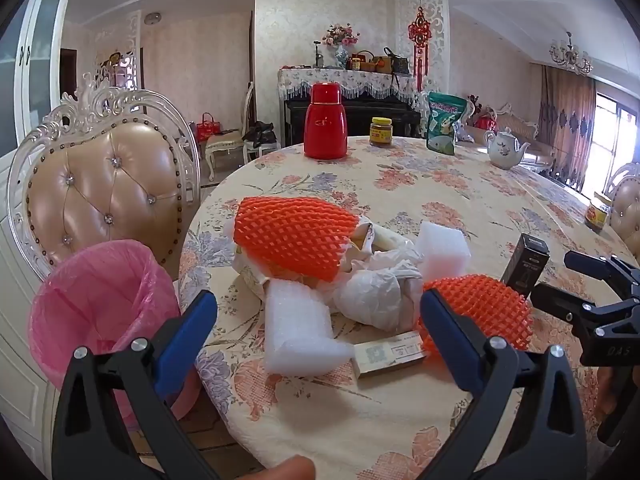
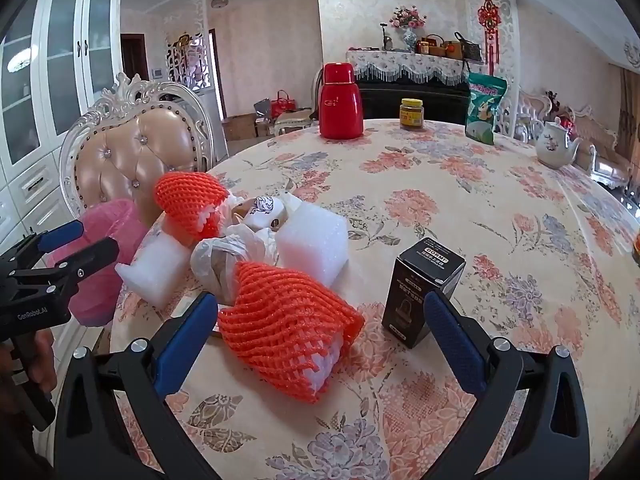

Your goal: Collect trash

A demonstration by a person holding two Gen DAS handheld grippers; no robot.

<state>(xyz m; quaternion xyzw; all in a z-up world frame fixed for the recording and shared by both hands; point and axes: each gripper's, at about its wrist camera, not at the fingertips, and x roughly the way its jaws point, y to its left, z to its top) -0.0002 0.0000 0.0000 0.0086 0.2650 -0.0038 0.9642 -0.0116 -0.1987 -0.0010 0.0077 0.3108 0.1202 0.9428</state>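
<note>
A pile of trash lies on the floral tablecloth: two orange foam nets (image 1: 294,236) (image 2: 286,330), white foam blocks (image 1: 298,326) (image 2: 314,246), crumpled white plastic (image 1: 378,294), a small flat carton (image 1: 390,354) and a black box (image 2: 426,290). A pink-lined bin (image 1: 96,300) stands beside the table at the left. My left gripper (image 1: 320,328) is open, above the near foam block. My right gripper (image 2: 320,328) is open, with the near orange net between its fingers, not gripped.
A red thermos (image 1: 325,122), a jar (image 1: 380,132), a green snack bag (image 1: 443,128) and a white teapot (image 1: 505,148) stand at the table's far side. Another jar (image 1: 598,210) sits at the right edge. A padded chair (image 1: 106,196) stands behind the bin.
</note>
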